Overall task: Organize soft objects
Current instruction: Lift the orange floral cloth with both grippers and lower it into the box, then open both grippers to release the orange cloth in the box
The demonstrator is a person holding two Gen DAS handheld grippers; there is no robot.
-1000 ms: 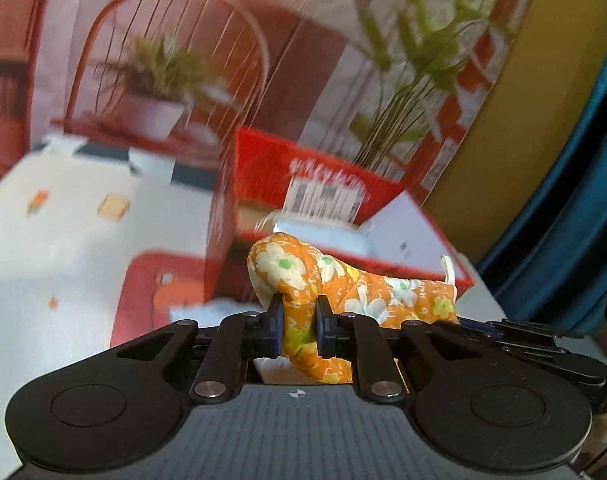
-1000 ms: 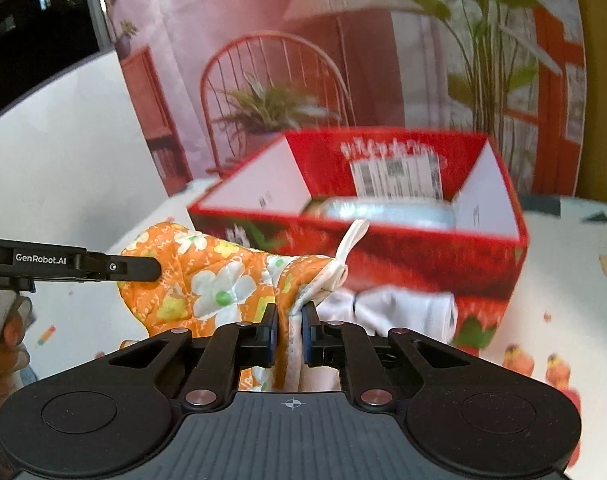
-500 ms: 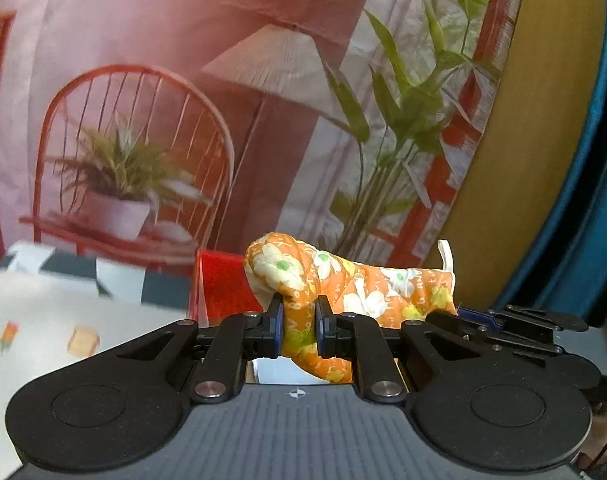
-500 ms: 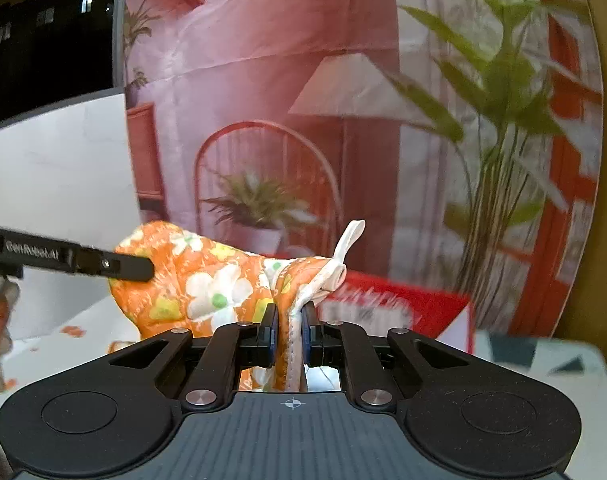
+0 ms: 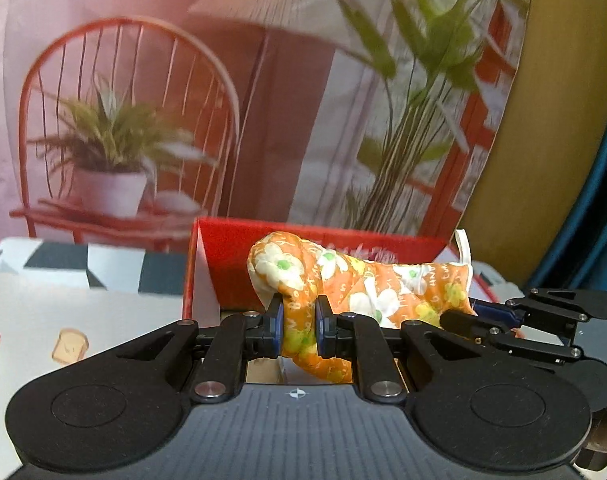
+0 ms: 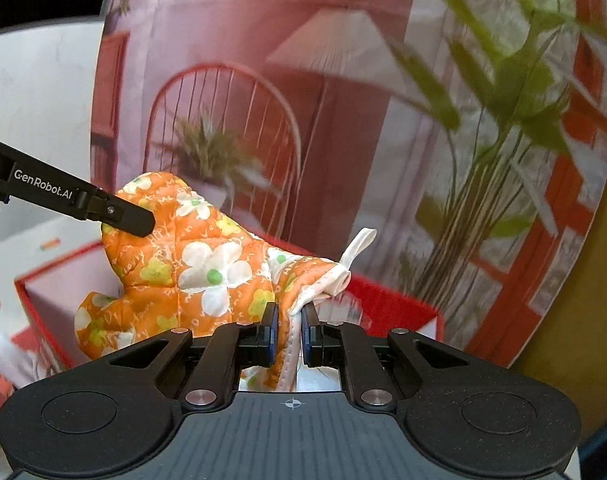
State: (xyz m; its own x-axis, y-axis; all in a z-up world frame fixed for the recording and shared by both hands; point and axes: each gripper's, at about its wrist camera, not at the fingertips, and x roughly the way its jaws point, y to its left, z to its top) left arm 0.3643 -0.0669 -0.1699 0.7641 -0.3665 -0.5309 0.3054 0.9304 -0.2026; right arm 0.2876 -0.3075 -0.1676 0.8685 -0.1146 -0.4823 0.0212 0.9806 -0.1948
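Since half a second back, both views have dropped and the red box (image 5: 231,264) fills more of them.
I have the oven mitt (image 6: 191,264) stretched over it: left gripper (image 5: 299,330) jaws clamp the fingertip end, right gripper (image 6: 288,334) jaws the cuff, keeping it flat for lowering. Only the right view shows the white cloth (image 6: 11,360) on the bench.

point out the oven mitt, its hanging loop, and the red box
oven mitt (image 6: 207,264): right wrist view, white flower on its body.
hanging loop (image 6: 357,246): right wrist view, white strap above cuff.
red box (image 5: 227,256): left wrist view, inner back wall.
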